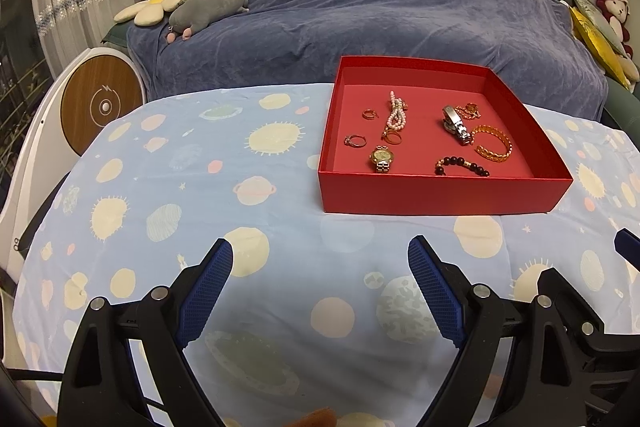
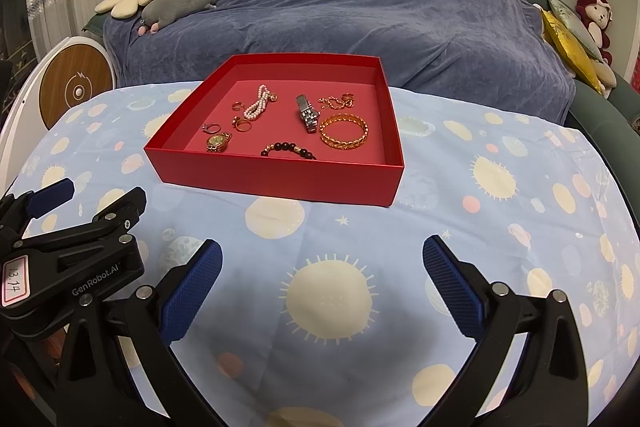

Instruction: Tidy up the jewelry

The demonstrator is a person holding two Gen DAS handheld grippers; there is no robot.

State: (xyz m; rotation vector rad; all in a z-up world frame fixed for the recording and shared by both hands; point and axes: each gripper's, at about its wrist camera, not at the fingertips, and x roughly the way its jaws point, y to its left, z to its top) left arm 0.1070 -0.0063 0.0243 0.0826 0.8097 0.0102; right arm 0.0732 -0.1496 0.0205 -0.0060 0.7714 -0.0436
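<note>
A red box (image 1: 440,195) (image 2: 272,179) stands on the table and holds jewelry: a pearl bracelet (image 1: 396,113) (image 2: 258,105), a gold watch (image 1: 382,158) (image 2: 218,142), a silver watch (image 1: 456,125) (image 2: 307,114), a gold bangle (image 1: 494,143) (image 2: 344,131), a dark bead bracelet (image 1: 462,165) (image 2: 286,150) and several rings (image 1: 355,141). My left gripper (image 1: 320,255) is open and empty, short of the box. My right gripper (image 2: 322,255) is open and empty, in front of the box. The left gripper's body (image 2: 72,255) shows at the left in the right wrist view.
The table wears a light blue cloth with suns and planets (image 1: 200,167) (image 2: 500,207). Behind it is a sofa under a blue throw (image 1: 360,7) with plush toys (image 1: 208,9) and cushions (image 2: 568,39). A white round device (image 1: 100,103) stands at the left.
</note>
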